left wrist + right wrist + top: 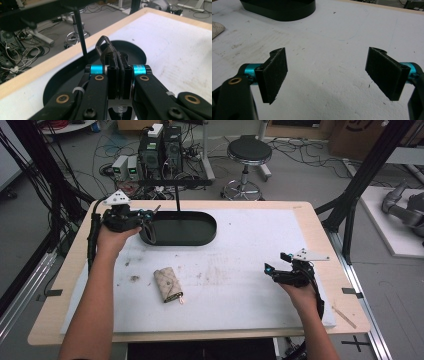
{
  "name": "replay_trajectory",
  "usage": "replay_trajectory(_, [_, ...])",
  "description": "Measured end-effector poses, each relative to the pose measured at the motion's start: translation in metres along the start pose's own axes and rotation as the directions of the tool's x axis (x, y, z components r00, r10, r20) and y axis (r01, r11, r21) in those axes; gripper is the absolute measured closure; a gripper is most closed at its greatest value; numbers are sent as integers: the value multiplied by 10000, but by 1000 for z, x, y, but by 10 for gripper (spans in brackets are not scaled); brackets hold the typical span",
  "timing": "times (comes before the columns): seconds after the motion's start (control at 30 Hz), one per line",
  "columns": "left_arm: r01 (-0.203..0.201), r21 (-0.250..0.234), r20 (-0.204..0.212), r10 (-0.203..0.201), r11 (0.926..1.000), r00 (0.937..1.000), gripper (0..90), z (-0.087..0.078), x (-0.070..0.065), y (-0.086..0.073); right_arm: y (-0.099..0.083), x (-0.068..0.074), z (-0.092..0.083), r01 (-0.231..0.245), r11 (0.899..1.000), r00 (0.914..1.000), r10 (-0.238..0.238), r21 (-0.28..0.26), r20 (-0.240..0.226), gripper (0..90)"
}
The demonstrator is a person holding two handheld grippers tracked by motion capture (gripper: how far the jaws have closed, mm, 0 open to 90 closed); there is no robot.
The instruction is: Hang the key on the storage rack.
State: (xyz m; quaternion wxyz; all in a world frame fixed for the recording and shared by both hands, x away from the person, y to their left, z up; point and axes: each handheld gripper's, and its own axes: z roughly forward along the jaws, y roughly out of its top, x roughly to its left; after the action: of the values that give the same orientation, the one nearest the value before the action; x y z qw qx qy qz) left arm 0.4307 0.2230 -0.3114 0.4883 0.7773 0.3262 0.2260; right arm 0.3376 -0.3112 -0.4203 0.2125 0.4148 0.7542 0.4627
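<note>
Nearest the bench's front edge, the right gripper (278, 264) is held wide open, nothing between its pads (275, 75). At the far-left corner, a black strap loop (106, 47) is clamped by the left gripper (148, 218) over the black tray (200, 236).

The oval tray (195, 237) is black. The strap loop (103, 46) in the left hand-held gripper (119, 75) is black too. The pouch (167, 284) is beige with a quilted diamond pattern. The tabletop (300, 210) is pale wood under a stained white mat (250, 250). Both hand-held grippers have black pads and cyan fittings.
</note>
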Motion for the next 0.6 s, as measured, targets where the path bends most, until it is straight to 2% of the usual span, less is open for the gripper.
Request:
replay_trajectory(0.1, [-31,-43,-59,30,10000,10000,874,2,3,9,0,0,0,-7,10000,10000,7,7,-11,184])
replay_trajectory(0.27, [-87,25,-418,88,10000,9991,874,12,14,30,-1,-1,0,-51,10000,10000,51,41,-6,184])
replay_trajectory(0.6, [-31,428,-909,69,9991,9958,874,32,24,41,-2,-3,0,-118,9999,9999,118,58,30,184])
